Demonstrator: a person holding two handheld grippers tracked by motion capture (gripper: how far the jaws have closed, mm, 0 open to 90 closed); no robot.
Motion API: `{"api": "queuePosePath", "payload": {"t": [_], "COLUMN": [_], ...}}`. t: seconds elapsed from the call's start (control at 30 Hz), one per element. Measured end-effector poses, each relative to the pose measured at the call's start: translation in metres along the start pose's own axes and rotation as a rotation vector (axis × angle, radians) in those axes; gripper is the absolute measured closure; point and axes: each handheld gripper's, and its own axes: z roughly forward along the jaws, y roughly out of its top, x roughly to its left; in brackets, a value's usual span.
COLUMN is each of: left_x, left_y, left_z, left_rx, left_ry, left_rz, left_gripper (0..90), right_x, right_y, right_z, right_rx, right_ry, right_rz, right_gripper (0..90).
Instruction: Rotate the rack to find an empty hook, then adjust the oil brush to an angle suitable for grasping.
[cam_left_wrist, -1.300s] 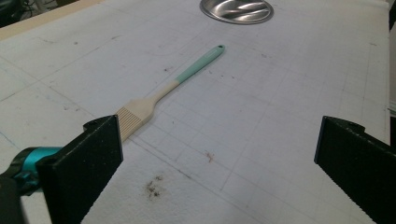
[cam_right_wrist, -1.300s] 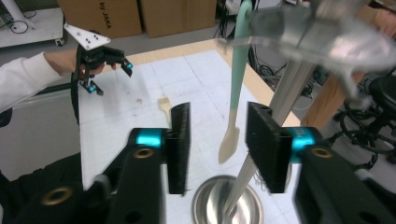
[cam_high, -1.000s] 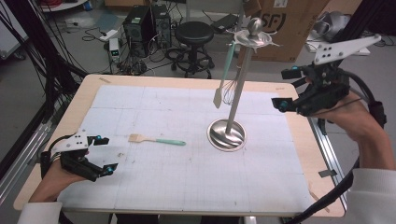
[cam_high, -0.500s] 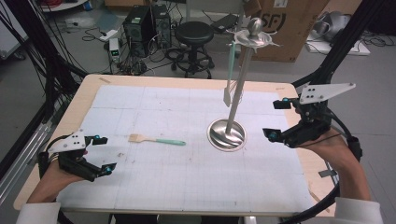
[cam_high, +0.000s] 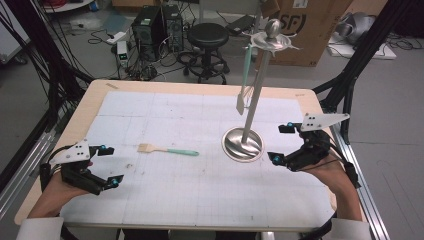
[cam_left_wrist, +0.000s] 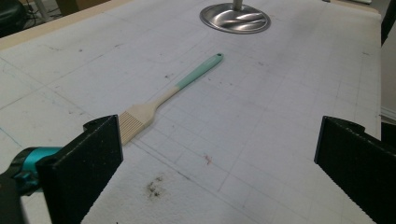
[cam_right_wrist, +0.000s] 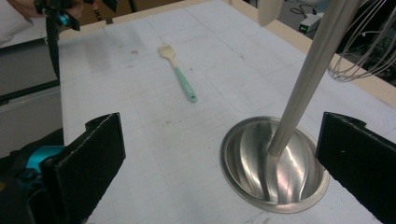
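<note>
A pastry brush (cam_high: 167, 150) with a teal handle and cream bristles lies flat on the white mat, left of centre. It shows ahead of my left gripper (cam_left_wrist: 215, 158) as the brush (cam_left_wrist: 173, 91). My left gripper (cam_high: 109, 165) rests low at the near left, open and empty. A steel stand (cam_high: 243, 144) with a round base and a tall pole rises right of centre. A teal-handled spatula (cam_high: 245, 75) hangs from its top. My right gripper (cam_high: 280, 142) sits just right of the base, open and empty; between its jaws show the stand base (cam_right_wrist: 273, 163) and the brush (cam_right_wrist: 180, 74).
The white gridded mat (cam_high: 200, 200) covers a wooden table (cam_high: 90, 95). Beyond the far edge stand a black stool (cam_high: 207, 37), computer cases and a cardboard box (cam_high: 305, 25). Black frame struts flank both sides of the table.
My right gripper has come down from beside the upper pole and toward the near side, ending low by the stand's base. The left gripper and brush have barely moved.
</note>
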Motion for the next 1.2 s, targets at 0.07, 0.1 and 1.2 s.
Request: {"api": "queuePosePath", "payload": {"t": [0.07,0.1,1.2], "left_x": [0.000,-0.001,-0.004], "left_y": [0.000,0.000,0.010], "left_z": [0.000,0.001,0.005], "left_rx": [0.002,0.003,0.015], "left_ry": [0.001,0.002,-0.003], "left_rz": [0.003,0.003,0.017], "left_gripper": [1.7,1.7,1.7], "right_x": [-0.001,-0.001,0.005], "right_y": [-0.008,-0.012,-0.061], "right_z": [0.005,0.007,0.012], "right_rx": [-0.003,0.000,-0.016], "right_ry": [0.007,0.009,-0.006], "right_rz": [0.004,0.009,0.020], "right_gripper": [0.5,0.5,0.6]}}
